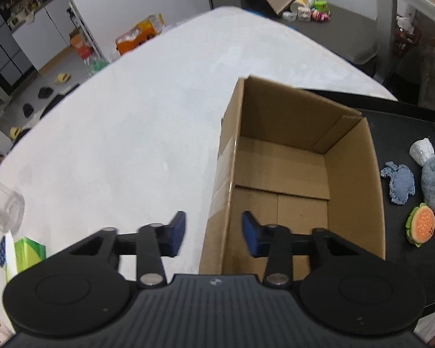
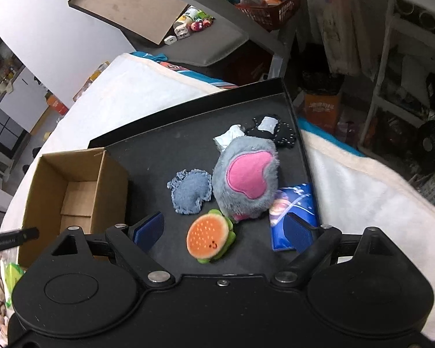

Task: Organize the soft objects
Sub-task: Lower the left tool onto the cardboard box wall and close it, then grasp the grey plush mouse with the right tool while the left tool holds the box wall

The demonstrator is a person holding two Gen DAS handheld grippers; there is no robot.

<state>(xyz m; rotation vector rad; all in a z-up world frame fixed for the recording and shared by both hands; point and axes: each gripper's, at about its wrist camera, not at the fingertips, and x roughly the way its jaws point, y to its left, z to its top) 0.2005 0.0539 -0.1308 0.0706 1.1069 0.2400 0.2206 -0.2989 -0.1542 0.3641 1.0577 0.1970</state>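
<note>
Your right gripper (image 2: 223, 233), lowest in the right wrist view, holds its blue pads wide apart with nothing pressed between them; the small orange-and-green plush burger (image 2: 210, 239) lies on the tray in the gap, touching neither pad. Just above it sit a frayed blue denim pouch (image 2: 190, 191) and a fluffy grey plush with a pink patch (image 2: 246, 179), the two side by side. A glossy blue packet (image 2: 294, 203) lies at lower right, partly behind your right pad. White crumpled paper (image 2: 227, 137) and a black dotted cloth (image 2: 271, 130) rest near the black tray's (image 2: 159, 156) upper right corner.

Your left gripper (image 1: 214, 233), in the left wrist view, is partly closed and empty, straddling the near left wall of the open brown cardboard box (image 1: 353, 191). That box stands bare inside at centre right, on the white cloth-covered table (image 1: 130, 116).
</note>
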